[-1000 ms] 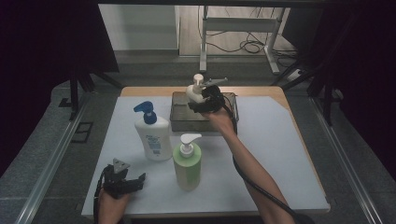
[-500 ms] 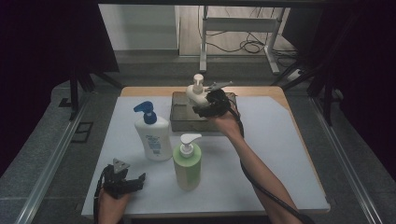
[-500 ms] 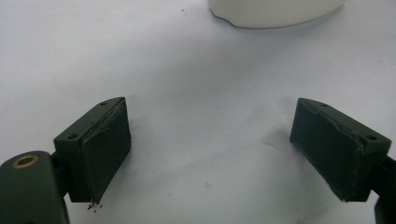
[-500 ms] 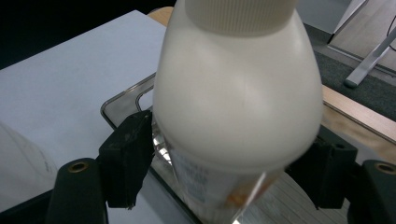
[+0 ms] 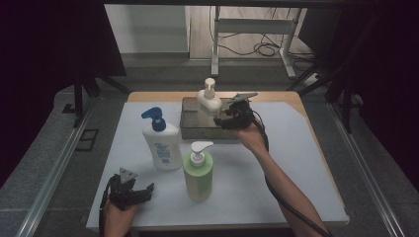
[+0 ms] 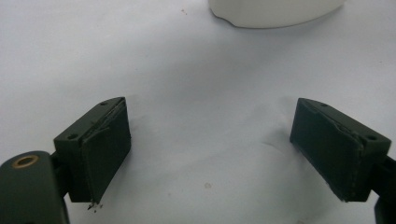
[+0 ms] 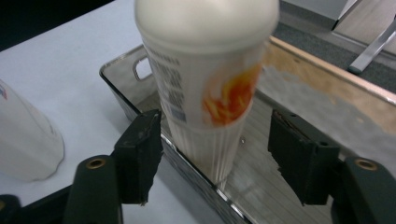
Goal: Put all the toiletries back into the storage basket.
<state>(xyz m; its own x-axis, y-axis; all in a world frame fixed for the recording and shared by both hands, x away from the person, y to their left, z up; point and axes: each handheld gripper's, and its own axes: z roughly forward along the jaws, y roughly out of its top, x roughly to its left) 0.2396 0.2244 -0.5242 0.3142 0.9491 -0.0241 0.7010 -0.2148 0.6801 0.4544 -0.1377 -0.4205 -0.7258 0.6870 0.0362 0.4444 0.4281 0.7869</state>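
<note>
high: above, forward-down | claw cams: close, low | shared: table [image 5: 296, 163]

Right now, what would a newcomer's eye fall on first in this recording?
Probably the cream pump bottle with an orange mark standing in the metal tray at the table's far side, with the right gripper beside it, its jaws apart on either side of the bottle's base, having just been closing. Nearer, a white bottle with a blue pump and a green bottle stand on the white tabletop, while the left gripper rests open at the near edge.
</note>
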